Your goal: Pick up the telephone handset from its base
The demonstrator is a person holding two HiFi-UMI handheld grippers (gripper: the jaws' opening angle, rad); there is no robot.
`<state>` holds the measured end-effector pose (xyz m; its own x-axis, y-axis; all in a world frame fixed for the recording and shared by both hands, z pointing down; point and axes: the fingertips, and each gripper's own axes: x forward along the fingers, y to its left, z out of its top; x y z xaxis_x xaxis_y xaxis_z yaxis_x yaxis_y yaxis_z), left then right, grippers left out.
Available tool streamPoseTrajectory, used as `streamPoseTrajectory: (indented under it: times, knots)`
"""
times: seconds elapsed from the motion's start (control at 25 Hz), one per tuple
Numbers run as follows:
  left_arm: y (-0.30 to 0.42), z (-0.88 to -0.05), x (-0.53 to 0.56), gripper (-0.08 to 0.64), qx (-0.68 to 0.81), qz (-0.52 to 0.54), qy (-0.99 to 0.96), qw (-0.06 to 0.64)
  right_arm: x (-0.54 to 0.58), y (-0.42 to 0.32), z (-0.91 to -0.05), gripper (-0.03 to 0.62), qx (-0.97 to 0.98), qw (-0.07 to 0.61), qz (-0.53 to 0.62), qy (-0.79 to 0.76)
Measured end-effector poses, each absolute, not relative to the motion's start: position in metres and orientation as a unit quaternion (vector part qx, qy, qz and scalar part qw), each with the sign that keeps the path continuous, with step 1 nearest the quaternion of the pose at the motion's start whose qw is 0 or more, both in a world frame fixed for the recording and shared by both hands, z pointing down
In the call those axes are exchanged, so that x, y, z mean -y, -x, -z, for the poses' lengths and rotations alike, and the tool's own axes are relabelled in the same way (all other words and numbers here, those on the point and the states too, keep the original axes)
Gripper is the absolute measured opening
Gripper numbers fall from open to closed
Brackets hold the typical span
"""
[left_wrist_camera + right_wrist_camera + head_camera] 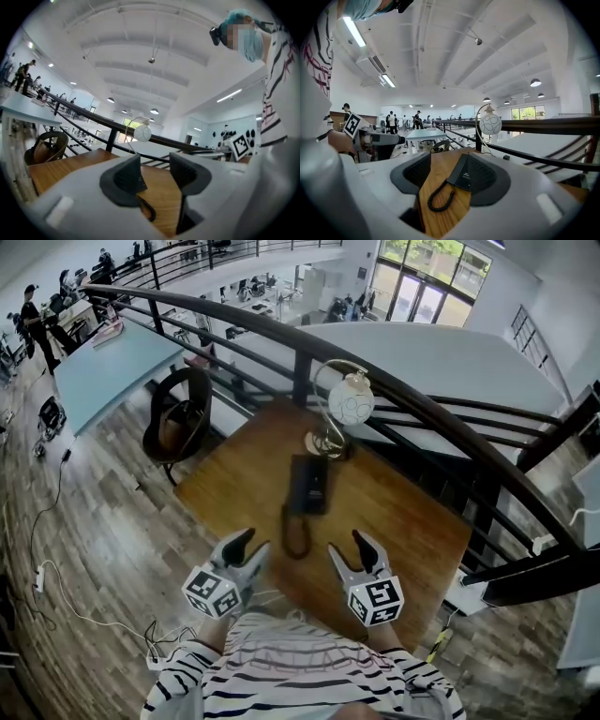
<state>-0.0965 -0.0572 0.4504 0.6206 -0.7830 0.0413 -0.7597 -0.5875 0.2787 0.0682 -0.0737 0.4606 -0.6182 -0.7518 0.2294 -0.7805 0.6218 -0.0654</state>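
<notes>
My left gripper (253, 542) and right gripper (348, 545), lower centre, gape empty. The black handset (300, 486), mid-frame, looks light, rigid and slick; I'd clamp its middle, minding the springy cord (293, 532).

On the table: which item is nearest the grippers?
The black telephone, mid-table, with its coiled cord trailing toward the person. The white globe lamp stands beyond it.
</notes>
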Motion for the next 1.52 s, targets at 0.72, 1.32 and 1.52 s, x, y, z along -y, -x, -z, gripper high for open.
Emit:
streamPoseTrajectory:
  times: [0.72, 1.32, 1.52]
  knots:
    - [0.068, -0.483, 0.149, 0.192, 0.422, 0.019, -0.888, 0.181, 0.152, -0.081, -0.486, 0.235, 0.904, 0.122, -0.058, -0.405]
    - [0.061, -0.551, 0.253, 0.206, 0.357, -0.016, -0.901, 0.245, 0.225, -0.052, -0.546, 0.235, 0.887, 0.191, -0.083, -0.411]
    - [0.07, -0.575, 0.285, 0.216, 0.351, -0.03, -0.895, 0.275, 0.252, -0.042, -0.572, 0.235, 0.882, 0.223, -0.09, -0.405]
